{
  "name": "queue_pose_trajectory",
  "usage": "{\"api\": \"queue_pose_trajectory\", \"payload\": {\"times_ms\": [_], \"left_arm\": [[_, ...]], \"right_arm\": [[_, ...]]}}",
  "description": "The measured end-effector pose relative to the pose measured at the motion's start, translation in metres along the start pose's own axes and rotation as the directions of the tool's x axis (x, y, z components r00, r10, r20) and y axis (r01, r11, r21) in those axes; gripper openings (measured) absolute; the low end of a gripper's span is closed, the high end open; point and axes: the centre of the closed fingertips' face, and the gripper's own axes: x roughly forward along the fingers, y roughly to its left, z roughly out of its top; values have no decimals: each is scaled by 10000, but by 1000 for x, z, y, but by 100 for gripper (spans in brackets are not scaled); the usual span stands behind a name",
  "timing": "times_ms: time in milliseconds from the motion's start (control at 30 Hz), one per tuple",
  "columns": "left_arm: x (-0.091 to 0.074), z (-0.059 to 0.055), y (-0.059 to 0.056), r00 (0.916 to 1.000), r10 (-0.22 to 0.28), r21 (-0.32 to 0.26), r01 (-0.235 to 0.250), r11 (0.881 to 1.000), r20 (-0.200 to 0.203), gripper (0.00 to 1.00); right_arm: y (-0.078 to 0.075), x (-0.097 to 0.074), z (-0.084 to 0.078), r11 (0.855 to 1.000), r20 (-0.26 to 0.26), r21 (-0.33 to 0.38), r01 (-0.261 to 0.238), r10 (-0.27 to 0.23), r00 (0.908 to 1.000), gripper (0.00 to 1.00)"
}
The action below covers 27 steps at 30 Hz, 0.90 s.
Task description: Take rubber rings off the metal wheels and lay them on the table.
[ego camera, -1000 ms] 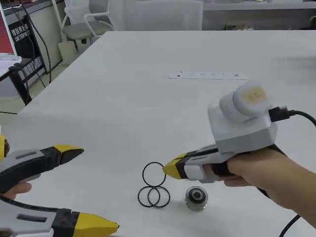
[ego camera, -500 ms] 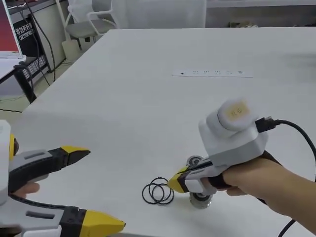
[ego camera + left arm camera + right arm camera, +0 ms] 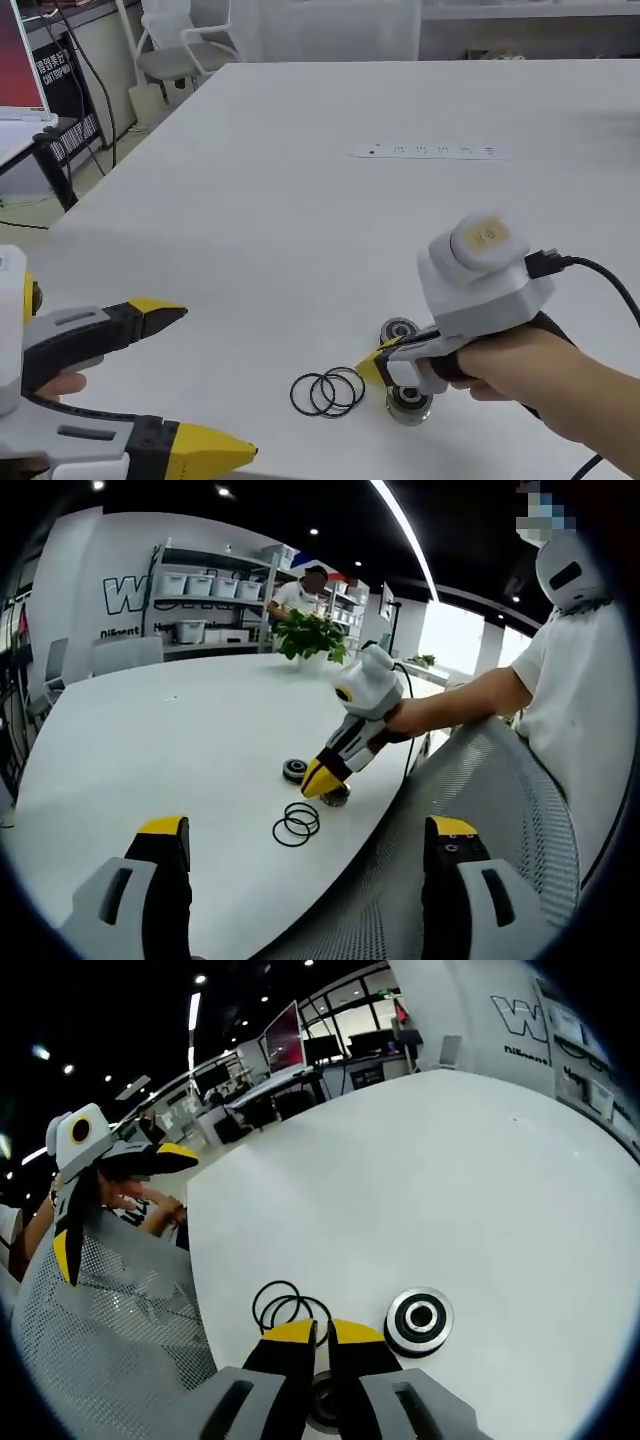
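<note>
Our right tongs [image 3: 378, 368] hang low over the near metal wheel [image 3: 408, 402], jaws drawn together with nothing that we can see between them, while our left tongs [image 3: 220, 383] wait well off to the side with jaws wide apart and empty. Three rubber rings [image 3: 328, 392] already lie overlapping on the bench [image 3: 300, 200], just beside the right tips. A second wheel [image 3: 420, 1320] stands a little farther in, and the right gripper view shows dark bands on it, so we judge there are rings yet to come off. The main risk, as we see it, is that nothing steadies either wheel: if we pry at a ring with one pair of tongs alone, the wheel may skid or roll, and it sits near the bench edge. A stretched ring could also slip from the tips and flick away. Coming down carelessly, we may sweep the loose rings toward that same edge, since they lie so close
</note>
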Motion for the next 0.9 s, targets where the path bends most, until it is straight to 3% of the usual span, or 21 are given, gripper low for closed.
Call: {"api": "queue_pose_trajectory", "payload": {"times_ms": [467, 700, 900], "left_arm": [[1, -4, -1, 9998, -102, 96, 104, 9999, -197, 97], [0, 0, 2, 9999, 116, 211, -114, 9997, -70, 96], [0, 2, 2, 10000, 75, 298, -74, 9995, -41, 97]], "right_arm": [[-6, -20, 22, 9980, 864, -638, -5, 60, 9962, 1], [-27, -36, 28, 9941, 1263, -869, 648, -535, 9906, 1], [-46, -47, 27, 9939, 1470, -432, 1019, -945, 9846, 1]]}}
